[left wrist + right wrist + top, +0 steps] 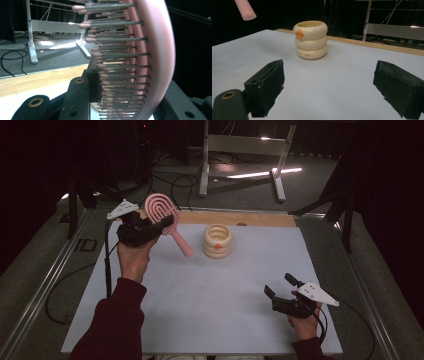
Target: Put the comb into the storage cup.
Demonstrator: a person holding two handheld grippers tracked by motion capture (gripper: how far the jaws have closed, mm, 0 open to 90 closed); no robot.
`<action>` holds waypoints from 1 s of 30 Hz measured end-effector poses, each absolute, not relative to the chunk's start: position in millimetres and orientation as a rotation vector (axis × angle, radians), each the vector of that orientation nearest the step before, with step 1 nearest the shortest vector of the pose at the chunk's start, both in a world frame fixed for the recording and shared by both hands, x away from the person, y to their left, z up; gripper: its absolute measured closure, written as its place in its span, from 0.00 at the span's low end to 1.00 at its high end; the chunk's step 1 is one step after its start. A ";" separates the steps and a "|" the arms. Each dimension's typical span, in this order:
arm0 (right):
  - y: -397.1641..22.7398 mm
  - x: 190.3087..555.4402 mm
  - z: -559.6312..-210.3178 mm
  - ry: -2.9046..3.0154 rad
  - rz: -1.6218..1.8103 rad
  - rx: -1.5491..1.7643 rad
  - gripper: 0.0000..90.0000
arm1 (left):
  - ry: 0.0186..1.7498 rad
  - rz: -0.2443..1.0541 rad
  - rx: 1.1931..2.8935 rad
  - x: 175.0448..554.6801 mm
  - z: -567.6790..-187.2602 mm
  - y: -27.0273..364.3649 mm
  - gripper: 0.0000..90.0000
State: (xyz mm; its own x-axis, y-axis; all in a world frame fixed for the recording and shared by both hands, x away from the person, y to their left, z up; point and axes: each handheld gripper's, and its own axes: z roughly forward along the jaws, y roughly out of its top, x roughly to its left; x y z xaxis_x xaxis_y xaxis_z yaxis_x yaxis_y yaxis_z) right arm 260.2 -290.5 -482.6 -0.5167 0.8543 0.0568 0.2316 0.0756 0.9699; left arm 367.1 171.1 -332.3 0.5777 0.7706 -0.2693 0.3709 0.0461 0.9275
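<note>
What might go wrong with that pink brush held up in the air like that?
The left tongs pinch the pink hairbrush by its head, handle hanging free over the table, so it might swivel or slip out. Lowered carelessly, the handle might knock the cream ringed cup nearby. The right tongs rest open, too far off to catch anything.

The white table top (200,295) lies bare between the two hands, so a gripper could cross its near and middle parts freely. A cream ringed cup (217,241) stands upright toward the far edge, the one thing standing on the board. Just left of it, a pink hairbrush (167,220) hangs raised above the table, its handle slanting down toward the cup, apart from it.
</note>
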 end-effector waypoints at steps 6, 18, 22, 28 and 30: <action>-290.5 260.3 -482.7 1.811 1.468 1.074 0.11 | 0.989 0.404 1.574 372.1 -329.9 167.3 0.71; -290.2 260.8 -484.0 1.820 1.469 1.076 0.11 | 0.973 0.419 1.609 381.3 -325.7 157.7 0.71; -290.1 260.9 -484.2 1.822 1.467 1.078 0.11 | 0.970 0.428 1.620 384.1 -323.5 154.6 0.71; -290.6 260.8 -483.8 1.819 1.470 1.081 0.11 | 0.970 0.434 1.624 388.9 -321.5 149.9 0.71; -290.9 261.2 -484.1 1.821 1.468 1.083 0.11 | 0.970 0.445 1.636 390.6 -320.8 147.7 0.71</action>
